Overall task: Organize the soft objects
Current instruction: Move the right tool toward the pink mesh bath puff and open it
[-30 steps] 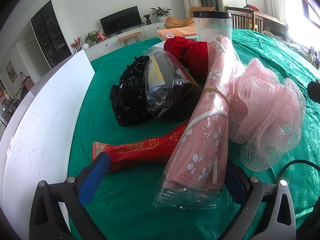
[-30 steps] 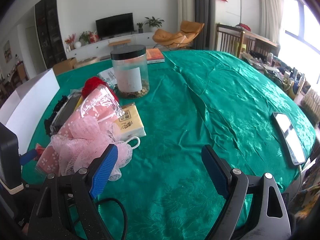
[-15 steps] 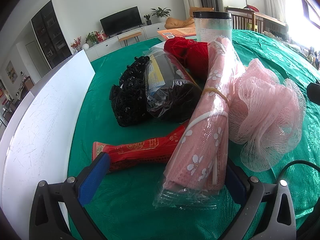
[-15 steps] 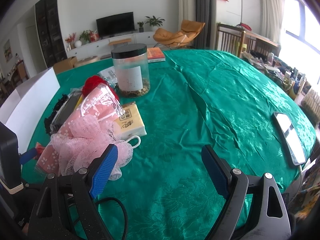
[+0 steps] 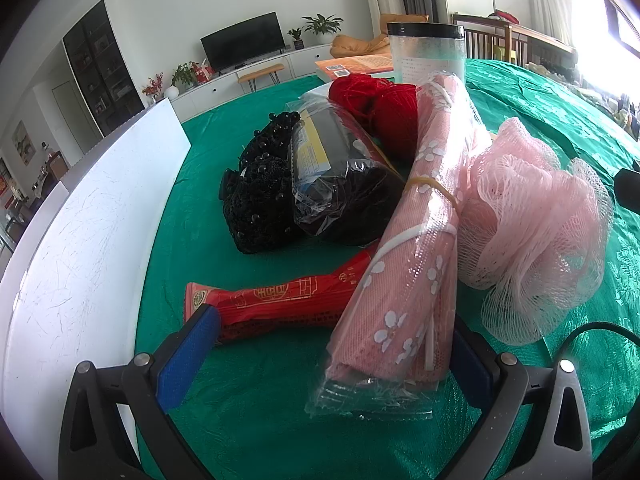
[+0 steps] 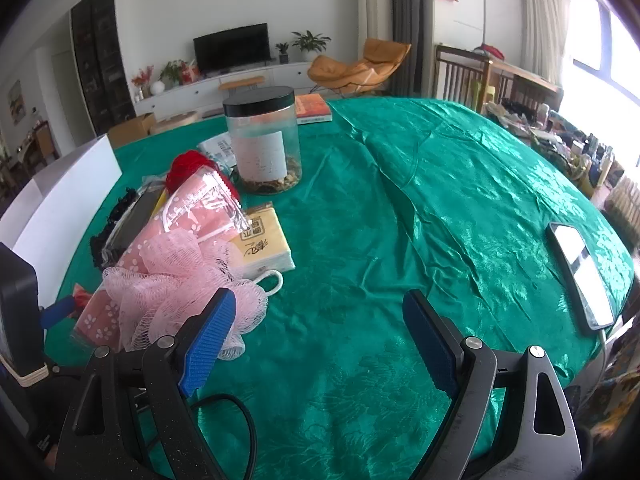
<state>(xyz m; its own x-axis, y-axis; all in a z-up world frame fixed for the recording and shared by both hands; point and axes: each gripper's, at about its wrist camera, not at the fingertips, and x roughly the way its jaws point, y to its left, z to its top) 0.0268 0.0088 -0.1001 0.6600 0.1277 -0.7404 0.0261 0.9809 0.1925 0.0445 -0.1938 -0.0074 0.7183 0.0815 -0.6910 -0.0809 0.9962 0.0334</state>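
A pile of soft things lies on the green tablecloth. A pink flowered roll in clear plastic lies with its near end between my open left gripper's blue pads. Beside it are a pink mesh bath pouf, a red packet, a black beaded item, a dark bagged bundle and red yarn. My right gripper is open and empty over bare cloth, right of the pouf and a tissue pack.
A white board stands along the left of the table. A clear jar with a black lid stands behind the pile. A phone lies at the right table edge. An orange book lies at the far side.
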